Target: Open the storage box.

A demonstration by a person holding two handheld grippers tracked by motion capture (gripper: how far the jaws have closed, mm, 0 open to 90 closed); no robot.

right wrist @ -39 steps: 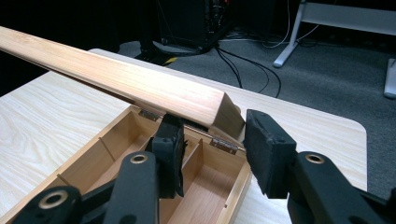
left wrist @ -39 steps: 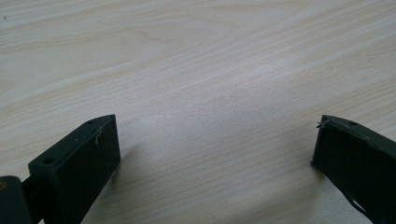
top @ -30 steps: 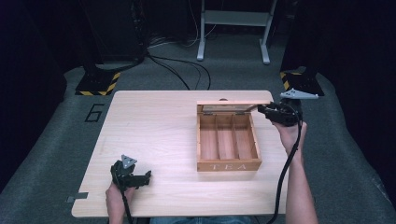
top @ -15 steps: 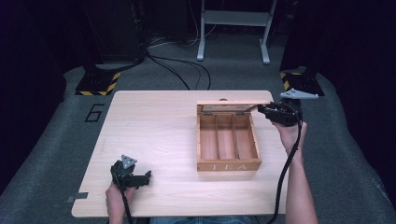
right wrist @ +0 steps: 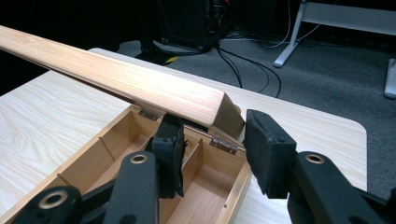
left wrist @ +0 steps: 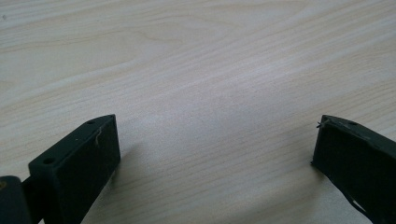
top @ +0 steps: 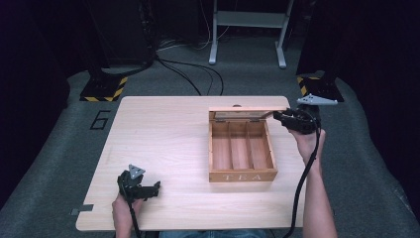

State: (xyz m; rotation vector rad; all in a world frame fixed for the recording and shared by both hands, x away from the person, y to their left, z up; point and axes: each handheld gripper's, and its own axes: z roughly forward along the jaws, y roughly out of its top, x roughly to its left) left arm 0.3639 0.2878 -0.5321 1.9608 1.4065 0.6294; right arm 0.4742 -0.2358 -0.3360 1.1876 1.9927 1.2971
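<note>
Tea box (top: 241, 151), wooden, sits on the right half of my table (top: 163, 134), "TEA" lettered on its near face. I count three long compartments side by side, all showing bare wood bottoms. Its lid (top: 247, 109) is raised on the far-side hinges and stands along the box's back edge.

My right gripper (top: 278, 117) is at the box's far right corner, held in the right hand (top: 308, 144), cable trailing back along the forearm. In the right gripper view the end of the lid (right wrist: 140, 86) sits between the two black pads: one pad (right wrist: 169, 149) lies under the lid's lower face, over the box interior, the other pad (right wrist: 266, 149) is just beside the lid's end corner. I read the jaws as partly spread around the lid end. I cannot tell if the outer pad touches the wood. Two small metal hinges (right wrist: 223, 145) show along the back wall beneath the lid.

My left gripper (top: 156, 187) rests low at the table's near left, well apart from the box, held in the left hand (top: 126, 210). In the left gripper view its jaws stand wide apart over bare table (left wrist: 210, 93), nothing between them.
</note>
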